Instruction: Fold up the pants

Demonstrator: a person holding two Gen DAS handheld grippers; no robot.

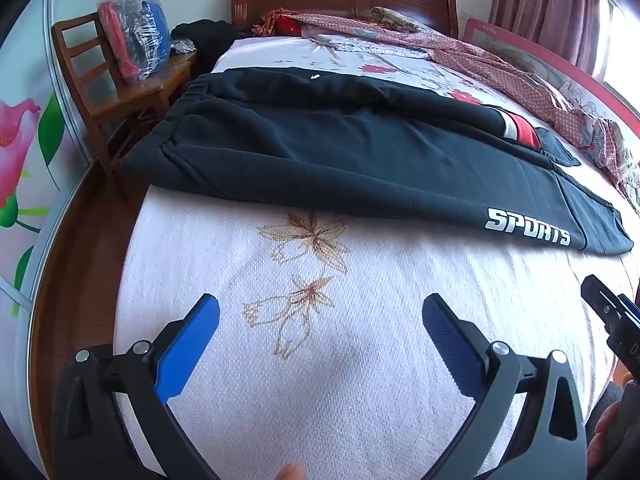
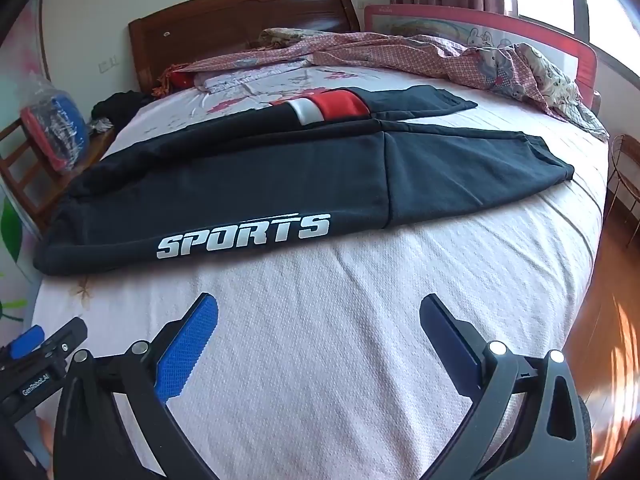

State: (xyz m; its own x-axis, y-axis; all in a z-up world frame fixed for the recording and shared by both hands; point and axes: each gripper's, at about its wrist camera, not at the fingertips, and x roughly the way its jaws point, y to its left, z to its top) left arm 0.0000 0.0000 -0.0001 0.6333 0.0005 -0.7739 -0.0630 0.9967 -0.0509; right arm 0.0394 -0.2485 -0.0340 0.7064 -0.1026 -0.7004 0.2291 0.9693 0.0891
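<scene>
The left gripper (image 1: 320,316) hangs over bare bedspread with its jaws spread wide and nothing between them; the right gripper (image 2: 318,316) does the same, just beside it, tilted down toward the bed (image 2: 360,360).

The pants (image 2: 248,176) lie flat across the bed, beyond both grippers and apart from them, with a strip of white bedspread in between. Taking the pants as the landmark: the waistband (image 1: 180,120) end is at the left, near the wooden chair (image 1: 120,92) that stands off the bed's left side; the leg cuffs (image 2: 532,160) reach toward the right. The near leg carries the "SPORTS" print (image 2: 244,236) along its front edge, closest to the grippers. The far leg lies behind it, angled slightly away, with a red and white band (image 2: 328,108) showing. Behind the pants, a rumpled pink quilt (image 2: 440,56) is heaped toward the headboard (image 2: 240,12).

As I judge it, the folding has hardly begun. The pants look spread out at full length, the two legs side by side and only partly overlapping, not stacked. Left to do: lay one leg over the other, then fold the length in from cuffs to waistband. Neither gripper touches the cloth yet; the left is nearer the waistband half, the right nearer the print and cuffs.
</scene>
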